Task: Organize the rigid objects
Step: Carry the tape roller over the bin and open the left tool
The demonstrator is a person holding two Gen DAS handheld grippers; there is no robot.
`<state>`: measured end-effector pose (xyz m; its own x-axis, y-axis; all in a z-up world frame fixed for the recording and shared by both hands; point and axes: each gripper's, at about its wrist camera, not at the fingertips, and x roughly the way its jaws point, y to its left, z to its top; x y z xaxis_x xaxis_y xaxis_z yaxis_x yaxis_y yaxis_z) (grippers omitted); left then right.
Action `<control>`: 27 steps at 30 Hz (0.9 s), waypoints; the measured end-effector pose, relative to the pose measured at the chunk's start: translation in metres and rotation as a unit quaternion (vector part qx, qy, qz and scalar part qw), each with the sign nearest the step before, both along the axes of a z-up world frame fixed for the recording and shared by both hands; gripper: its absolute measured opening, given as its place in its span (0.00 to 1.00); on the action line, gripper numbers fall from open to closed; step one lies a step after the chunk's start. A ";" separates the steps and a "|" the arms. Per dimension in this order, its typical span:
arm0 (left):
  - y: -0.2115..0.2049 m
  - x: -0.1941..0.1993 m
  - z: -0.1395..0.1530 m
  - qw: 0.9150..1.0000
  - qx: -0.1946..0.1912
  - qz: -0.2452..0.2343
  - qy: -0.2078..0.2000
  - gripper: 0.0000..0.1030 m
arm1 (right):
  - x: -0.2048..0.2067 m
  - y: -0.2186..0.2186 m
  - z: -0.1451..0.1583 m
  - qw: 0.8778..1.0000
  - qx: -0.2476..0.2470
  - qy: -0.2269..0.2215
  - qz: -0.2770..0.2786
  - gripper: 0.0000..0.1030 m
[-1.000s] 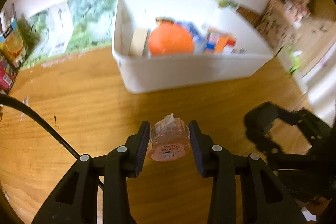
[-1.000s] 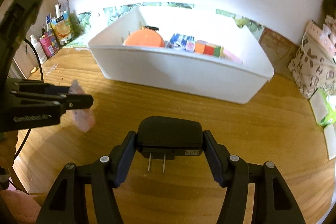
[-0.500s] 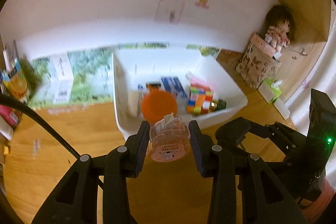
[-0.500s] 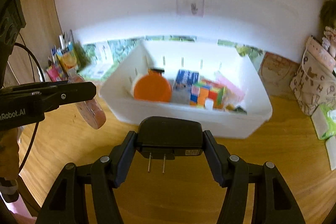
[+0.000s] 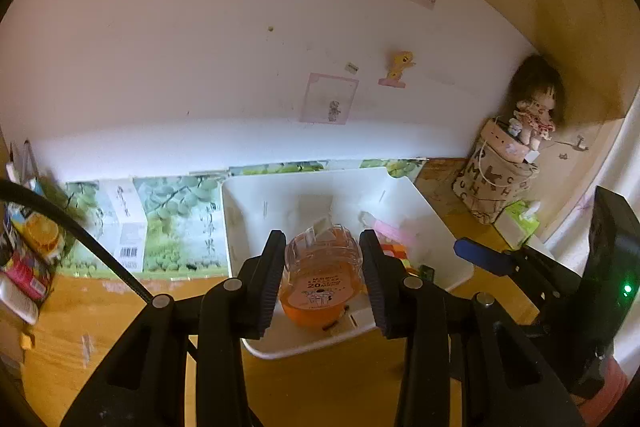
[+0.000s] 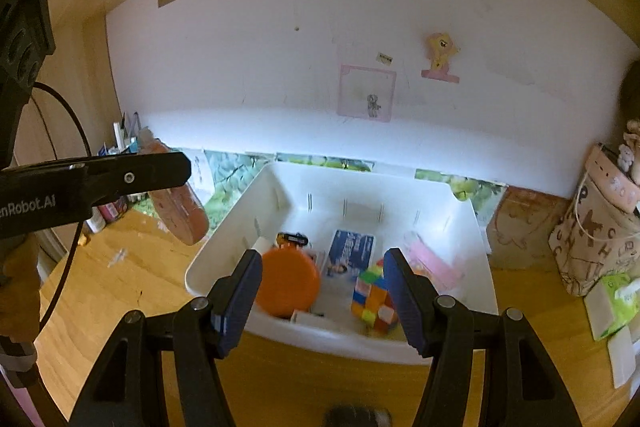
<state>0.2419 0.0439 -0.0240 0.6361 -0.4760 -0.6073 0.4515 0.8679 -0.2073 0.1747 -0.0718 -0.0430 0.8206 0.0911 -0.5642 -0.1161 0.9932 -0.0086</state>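
a clear plastic tape dispenser with an orange base and a "20" label sits clamped between the fingers of the left gripper, held in the air above the near left part of a white bin. in the right wrist view the dispenser hangs beside the bin's left wall. the right gripper has its fingers spread apart with nothing between them, above the bin's near rim. inside the bin lie an orange disc, a colourful puzzle cube, a blue-and-white box and a pink item. the bin stands on a wooden tabletop.
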 end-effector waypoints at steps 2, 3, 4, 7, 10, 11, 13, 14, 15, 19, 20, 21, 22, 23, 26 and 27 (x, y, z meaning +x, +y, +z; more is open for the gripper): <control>-0.006 0.009 -0.002 1.000 0.011 0.002 0.000 0.40 | 0.004 -0.002 0.000 1.000 0.007 -0.002 -0.003 0.62; -0.008 0.013 -0.003 1.000 0.016 0.003 0.000 0.40 | 0.005 -0.003 -0.001 1.000 0.011 -0.001 -0.004 0.62; -0.010 0.018 -0.005 1.000 0.020 0.004 0.001 0.40 | 0.009 -0.004 -0.001 1.000 0.016 0.001 -0.005 0.62; -0.015 0.030 -0.012 1.000 0.027 0.013 0.011 0.40 | 0.016 -0.006 -0.007 1.000 0.028 0.013 -0.007 0.62; -0.020 0.041 -0.024 0.999 0.033 0.015 0.034 0.41 | 0.023 -0.009 -0.012 0.999 0.031 0.022 -0.013 0.62; -0.021 0.044 -0.028 0.998 0.037 0.015 0.040 0.41 | 0.025 -0.010 -0.013 0.999 0.033 0.025 -0.015 0.62; -0.025 0.048 -0.035 0.998 0.047 0.018 0.049 0.41 | 0.028 -0.012 -0.016 0.999 0.037 0.031 -0.021 0.62; -0.026 0.049 -0.037 0.997 0.051 0.019 0.051 0.41 | 0.029 -0.013 -0.017 0.998 0.038 0.033 -0.023 0.62; -0.026 0.050 -0.038 0.997 0.054 0.019 0.053 0.41 | 0.029 -0.015 -0.018 0.998 0.040 0.034 -0.026 0.62; -0.026 0.048 -0.037 0.997 0.054 0.022 0.045 0.58 | 0.030 -0.020 -0.020 0.997 0.050 0.040 -0.035 0.62; -0.026 0.048 -0.036 0.997 0.054 0.023 0.045 0.65 | 0.030 -0.022 -0.021 0.997 0.053 0.042 -0.037 0.62; -0.026 0.047 -0.035 0.997 0.053 0.024 0.044 0.66 | 0.029 -0.023 -0.021 0.997 0.056 0.043 -0.039 0.62; -0.026 0.046 -0.034 0.997 0.052 0.023 0.043 0.66 | 0.029 -0.024 -0.021 0.996 0.059 0.044 -0.040 0.63; -0.026 0.045 -0.033 0.997 0.053 0.022 0.043 0.67 | 0.028 -0.025 -0.021 0.996 0.062 0.044 -0.041 0.63; -0.026 0.042 -0.030 0.997 0.059 0.022 0.045 0.68 | 0.025 -0.028 -0.019 0.996 0.068 0.042 -0.046 0.67; -0.025 0.040 -0.028 0.997 0.058 0.023 0.045 0.69 | 0.024 -0.029 -0.018 0.996 0.070 0.041 -0.048 0.68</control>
